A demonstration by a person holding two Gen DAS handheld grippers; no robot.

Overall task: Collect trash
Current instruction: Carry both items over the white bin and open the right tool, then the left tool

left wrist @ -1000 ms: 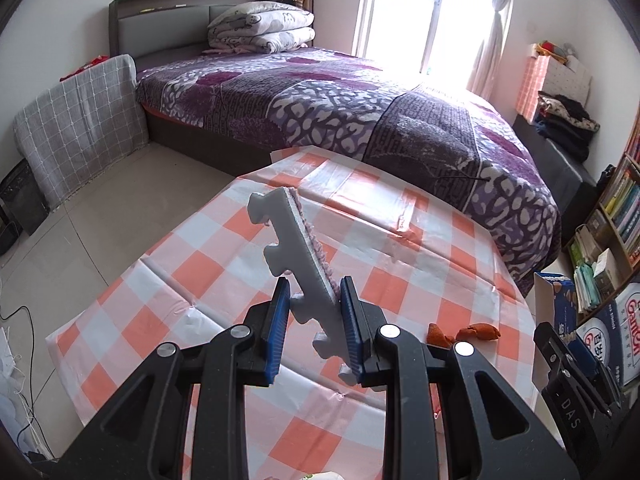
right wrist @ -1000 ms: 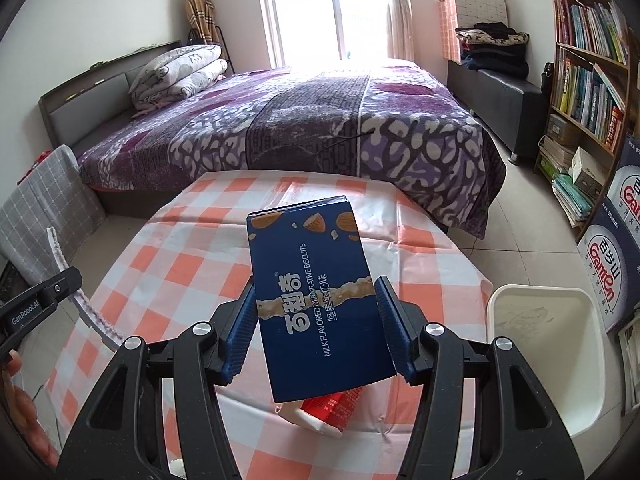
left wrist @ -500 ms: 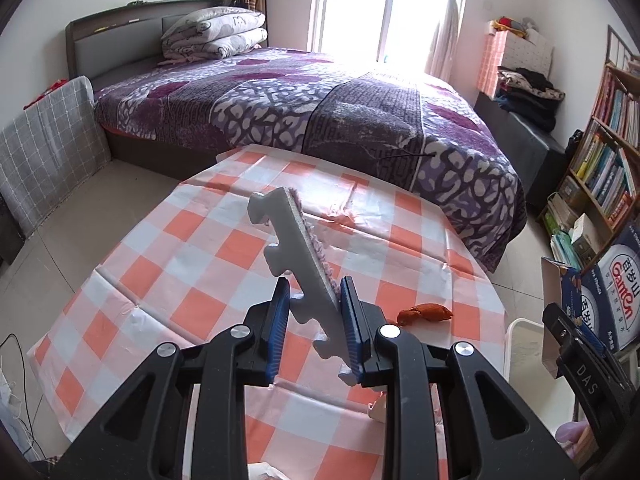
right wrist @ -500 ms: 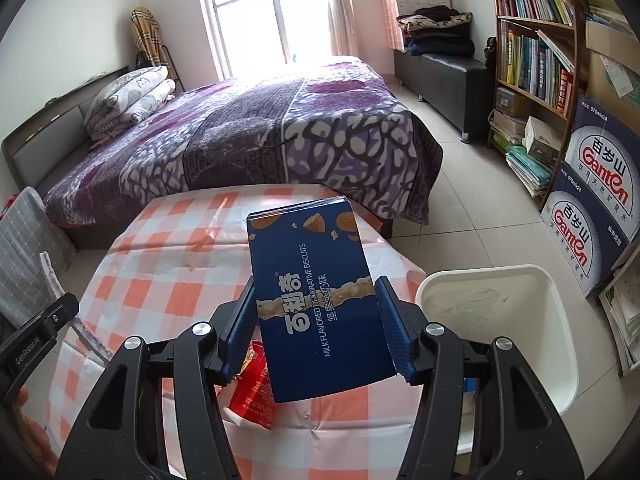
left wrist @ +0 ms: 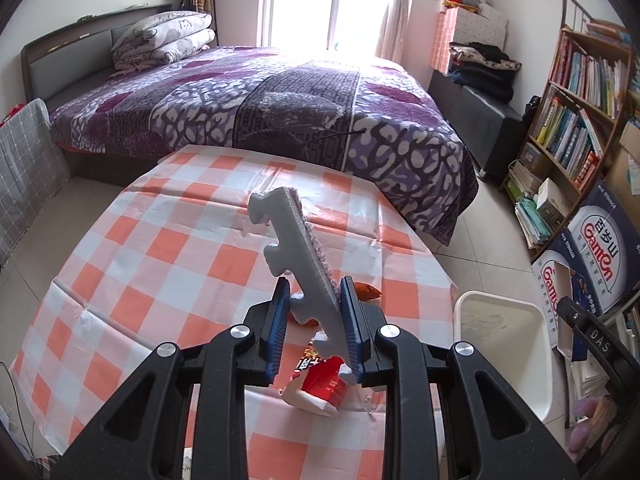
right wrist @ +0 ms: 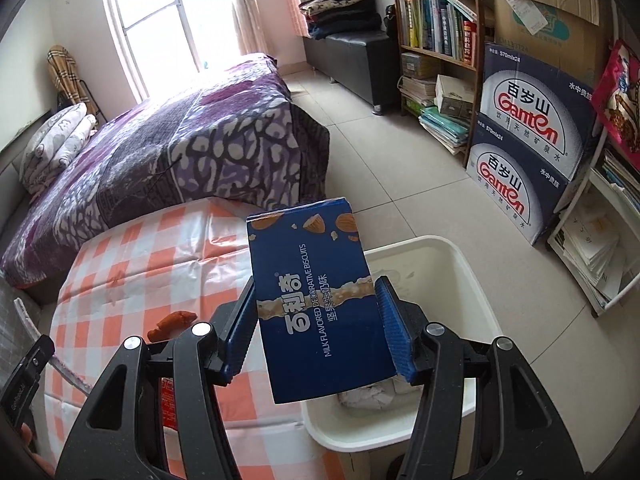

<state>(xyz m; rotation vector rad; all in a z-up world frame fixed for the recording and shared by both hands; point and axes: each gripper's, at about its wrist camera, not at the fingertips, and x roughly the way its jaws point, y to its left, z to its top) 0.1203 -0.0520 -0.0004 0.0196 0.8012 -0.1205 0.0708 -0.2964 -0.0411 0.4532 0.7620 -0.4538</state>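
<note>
Sitting clamped between the right gripper (right wrist: 316, 334) jaws: biscuit box (right wrist: 316, 300).

A grey notched foam strip with pink fuzzy edging (left wrist: 298, 264) stands tilted, clamped between the left claw's (left wrist: 316, 330) pads. A dark blue cardboard biscuit box (right wrist: 320, 300) stands upright, pinched in the right claw (right wrist: 320, 334), above the white plastic bin (right wrist: 472, 280).

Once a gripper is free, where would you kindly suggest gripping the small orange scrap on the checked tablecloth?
Grip the orange scrap across its narrow middle, coming from above. It lies flat and elongated on the tablecloth, so jaws set crosswise to its length should probably close on it cleanly.
</note>
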